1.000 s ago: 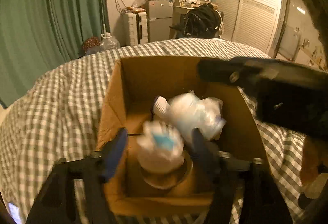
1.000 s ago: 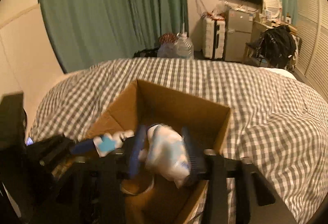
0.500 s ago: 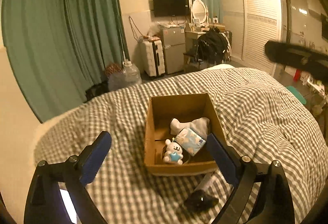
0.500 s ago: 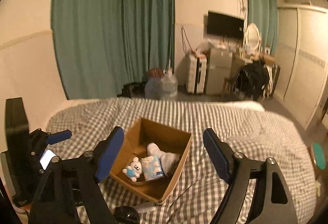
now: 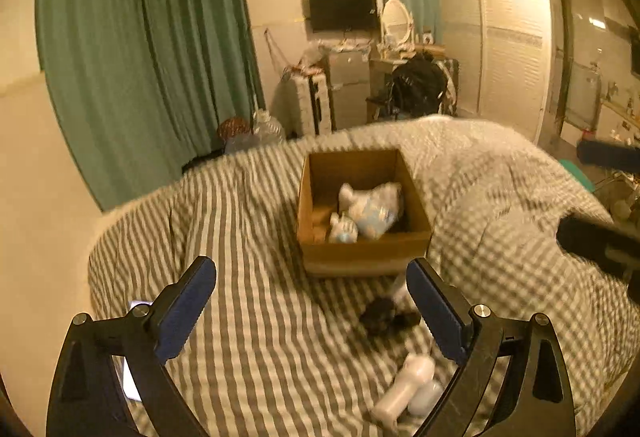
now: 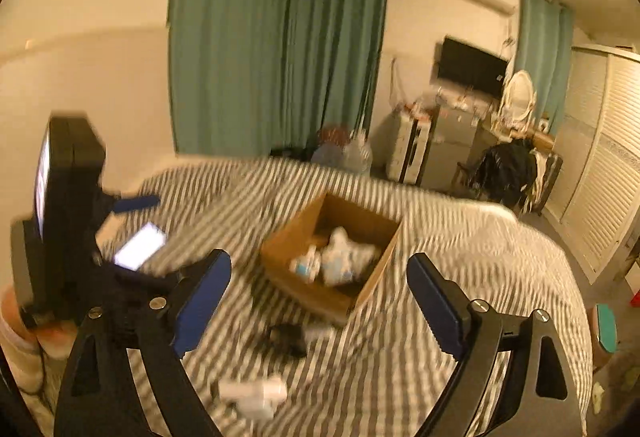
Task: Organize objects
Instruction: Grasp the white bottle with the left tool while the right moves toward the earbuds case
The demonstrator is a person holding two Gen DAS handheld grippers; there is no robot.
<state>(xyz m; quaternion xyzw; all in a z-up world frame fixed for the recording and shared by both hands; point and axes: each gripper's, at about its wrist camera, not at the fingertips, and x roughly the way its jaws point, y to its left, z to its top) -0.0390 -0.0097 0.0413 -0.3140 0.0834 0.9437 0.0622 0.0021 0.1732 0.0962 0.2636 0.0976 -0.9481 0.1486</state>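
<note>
No text, label, brand, number or sign is showing legibly in either view; motion blur is smearing the cardboard box (image 5: 362,253) and its contents.

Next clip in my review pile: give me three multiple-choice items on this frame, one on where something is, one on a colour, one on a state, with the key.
1. Where is the black item lying?
A. Inside the cardboard box
B. On the checked bedcover in front of the box
C. On the floor by the curtains

2. What colour are the curtains?
A. Green
B. Red
C. White

3. How does the left gripper stand?
A. Shut on a soft toy
B. Shut on the white object
C. Open, with nothing between its fingers

Key: 1 B, it lies on the checked bedcover between the cardboard box and the gripper. 2 A, both views show green drapes. 3 C, its blue pads stand wide apart, while the soft toys sit in the box and the white object lies loose on the cover.
</note>
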